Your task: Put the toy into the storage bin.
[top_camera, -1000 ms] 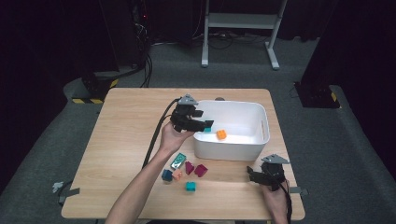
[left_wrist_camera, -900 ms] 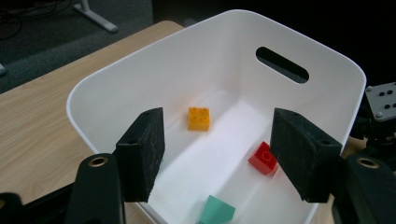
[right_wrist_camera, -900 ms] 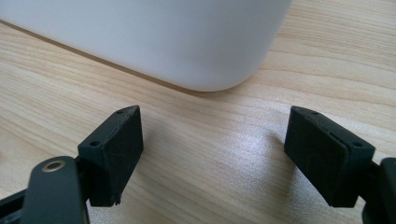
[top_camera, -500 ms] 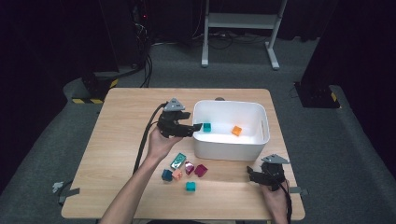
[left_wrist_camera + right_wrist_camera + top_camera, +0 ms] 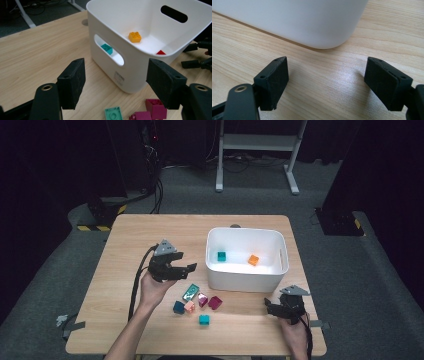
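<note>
White plastic bin (image 5: 247, 281), rectangular, slotted handle in each end wall, on the right half of the wooden table (image 5: 125, 245); contents: teal brick (image 5: 221, 256) toward the left end, orange brick (image 5: 253, 260) right of it, apart; red corner of a third piece (image 5: 160, 52) glimpsed over the rim in the left gripper view.

Left gripper (image 5: 181, 270): raised left of the bin, above the loose pile, pointing toward the bin's left wall; jaws spread wide, just been opening, nothing between the pads.

Right gripper (image 5: 270, 306): low at the near right of the table, just near of the bin's near right corner; jaws wide apart, empty.

Loose bricks, near of the bin, still on the table: mint flat brick (image 5: 190, 292); magenta brick (image 5: 215, 302); second magenta brick (image 5: 202, 299); dark blue brick (image 5: 178, 307); salmon brick (image 5: 189, 307); teal brick (image 5: 204, 319) nearest, slightly apart.

Handling, judged: step in hand likely the return for another brick. Best taken from the pile's outer edge, one piece only; jaws brought straight down astride two flat sides, neighbours left undisturbed; closed only once seated; lifted well clear of the rim before release.

Markings: small grey label (image 5: 119, 75) low on the bin's left wall, print too fine to read. No brand legible elsewhere.
</note>
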`<state>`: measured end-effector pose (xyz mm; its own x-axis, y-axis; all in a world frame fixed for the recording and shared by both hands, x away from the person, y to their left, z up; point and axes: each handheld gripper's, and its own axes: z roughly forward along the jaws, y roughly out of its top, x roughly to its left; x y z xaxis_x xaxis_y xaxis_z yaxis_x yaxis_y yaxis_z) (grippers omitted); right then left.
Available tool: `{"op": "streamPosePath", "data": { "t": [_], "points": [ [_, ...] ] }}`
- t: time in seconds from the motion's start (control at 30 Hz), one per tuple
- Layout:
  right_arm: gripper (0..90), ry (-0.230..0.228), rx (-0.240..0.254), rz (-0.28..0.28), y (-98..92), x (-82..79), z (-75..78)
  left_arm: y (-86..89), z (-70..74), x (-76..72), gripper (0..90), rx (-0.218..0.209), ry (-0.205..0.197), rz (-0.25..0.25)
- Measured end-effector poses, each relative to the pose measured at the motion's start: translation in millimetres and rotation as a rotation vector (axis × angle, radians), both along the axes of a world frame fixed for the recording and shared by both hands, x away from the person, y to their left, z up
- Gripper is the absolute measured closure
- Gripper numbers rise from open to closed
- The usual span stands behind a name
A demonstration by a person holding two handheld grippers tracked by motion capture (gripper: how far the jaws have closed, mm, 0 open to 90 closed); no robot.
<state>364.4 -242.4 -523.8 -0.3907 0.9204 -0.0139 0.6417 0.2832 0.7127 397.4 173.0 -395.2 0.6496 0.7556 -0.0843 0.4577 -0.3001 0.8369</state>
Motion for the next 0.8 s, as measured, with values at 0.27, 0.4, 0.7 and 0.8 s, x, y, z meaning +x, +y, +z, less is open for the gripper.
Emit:
{"op": "streamPosePath", "data": {
  "t": [0.27,0.4,0.7,0.8],
  "points": [
    [19.3,0.000,0.000,0.000,0.0,0.0,0.0,8.3,-26.2,-15.3,31.4,0.021,0.037,0.026],
    [19.3,0.000,0.000,0.000,0.0,0.0,0.0,8.7,-41.8,-17.4,31.7,0.054,0.058,0.043],
    [19.3,-0.001,-0.001,0.000,0.0,0.0,0.0,7.3,-74.5,-13.3,40.8,0.084,0.127,0.051],
    [19.3,0.000,0.000,0.000,0.0,0.0,0.0,6.8,-82.4,-9.9,45.4,0.093,0.149,0.043]
  ]
}}
